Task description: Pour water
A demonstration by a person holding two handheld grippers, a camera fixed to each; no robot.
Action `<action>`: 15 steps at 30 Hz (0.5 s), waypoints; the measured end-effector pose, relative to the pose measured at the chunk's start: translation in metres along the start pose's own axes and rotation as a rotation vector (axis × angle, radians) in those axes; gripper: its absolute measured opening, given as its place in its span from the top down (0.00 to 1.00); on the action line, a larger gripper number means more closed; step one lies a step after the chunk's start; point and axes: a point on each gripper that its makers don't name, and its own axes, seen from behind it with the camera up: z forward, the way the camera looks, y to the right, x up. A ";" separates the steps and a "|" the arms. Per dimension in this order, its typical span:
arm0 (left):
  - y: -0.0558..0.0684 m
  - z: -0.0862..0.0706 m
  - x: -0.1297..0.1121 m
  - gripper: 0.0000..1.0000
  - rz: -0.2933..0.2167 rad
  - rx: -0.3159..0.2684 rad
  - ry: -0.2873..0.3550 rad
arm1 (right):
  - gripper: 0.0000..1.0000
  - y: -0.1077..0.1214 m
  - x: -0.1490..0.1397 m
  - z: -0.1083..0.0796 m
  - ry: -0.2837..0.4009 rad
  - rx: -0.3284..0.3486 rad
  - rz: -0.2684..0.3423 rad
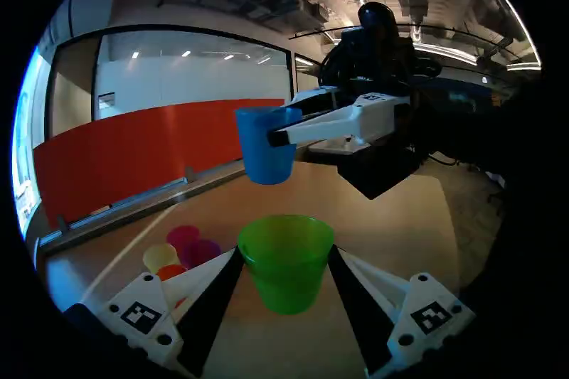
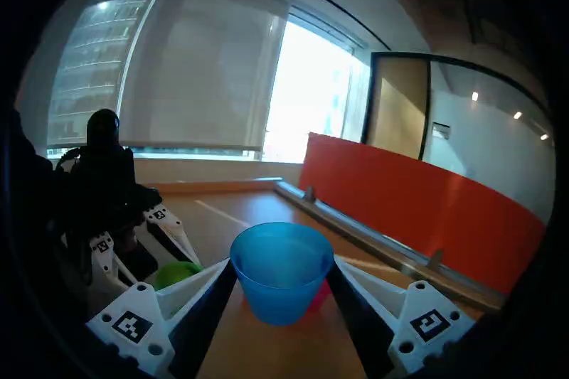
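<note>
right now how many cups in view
6: green plastic cup in left hand-held gripper, blue plastic cup in right hand-held gripper; yellow cup, pink cup, purple cup, orange cup on wooden table. Others possibly hidden.

Gripped the near cup [image 1: 286, 265] between the fingers of the left gripper [image 1: 286, 254], over the table [image 1: 398, 215]. Carried the far cup [image 1: 264, 144] in the right gripper [image 2: 282, 269], higher and behind. Found spare cups [image 1: 181, 251] clustered on the table, leftward.

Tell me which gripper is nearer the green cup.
Left. The left gripper is shut on the green cup; the right gripper holds the blue cup apart from it, higher in the left gripper view.
</note>
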 end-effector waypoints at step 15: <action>-0.012 0.007 -0.027 0.15 -0.018 0.001 -0.068 | 0.10 -0.001 -0.047 0.008 -0.053 0.023 0.037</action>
